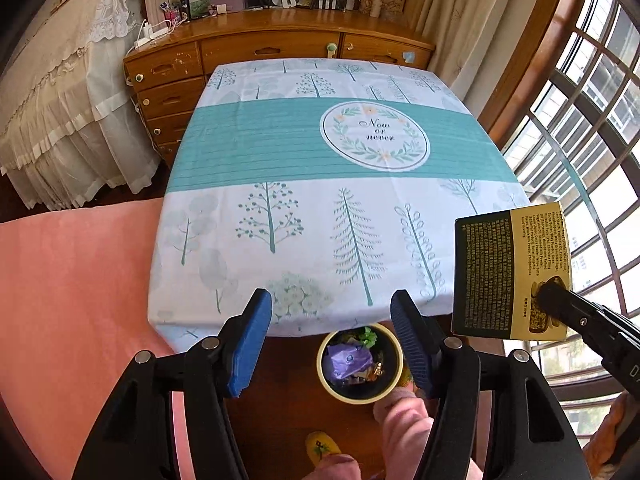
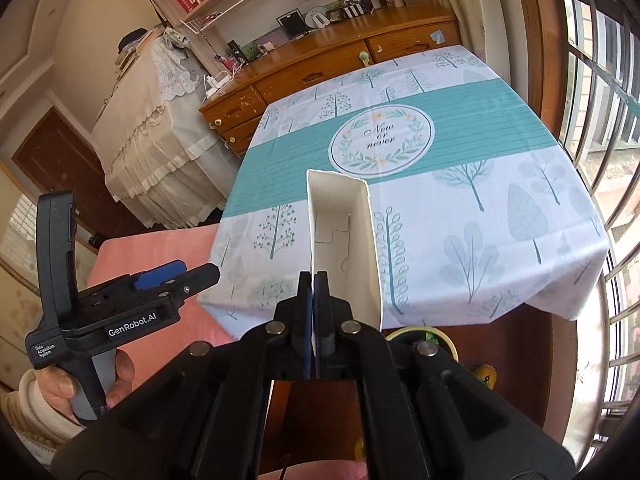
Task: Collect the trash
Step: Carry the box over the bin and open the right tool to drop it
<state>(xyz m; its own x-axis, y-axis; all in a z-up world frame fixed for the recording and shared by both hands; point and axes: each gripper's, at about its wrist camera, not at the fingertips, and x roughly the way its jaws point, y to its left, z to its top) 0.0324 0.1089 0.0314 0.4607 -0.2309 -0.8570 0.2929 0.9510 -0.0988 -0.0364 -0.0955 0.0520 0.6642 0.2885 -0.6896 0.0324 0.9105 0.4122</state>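
My left gripper (image 1: 332, 344) points steeply downward with its blue-padded jaws spread wide and nothing between them, my left hand (image 2: 80, 384) wrapped around its handle, while my right gripper (image 2: 314, 300) angles downward with jaws pressed tight together.

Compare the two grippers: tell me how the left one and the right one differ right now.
The left gripper has its jaws spread apart with nothing between them; the right gripper has its jaws shut on one wall of an empty cardboard box. The left gripper hangs over the trash bin; the right gripper holds the box beside it. Both are black with blue pads.
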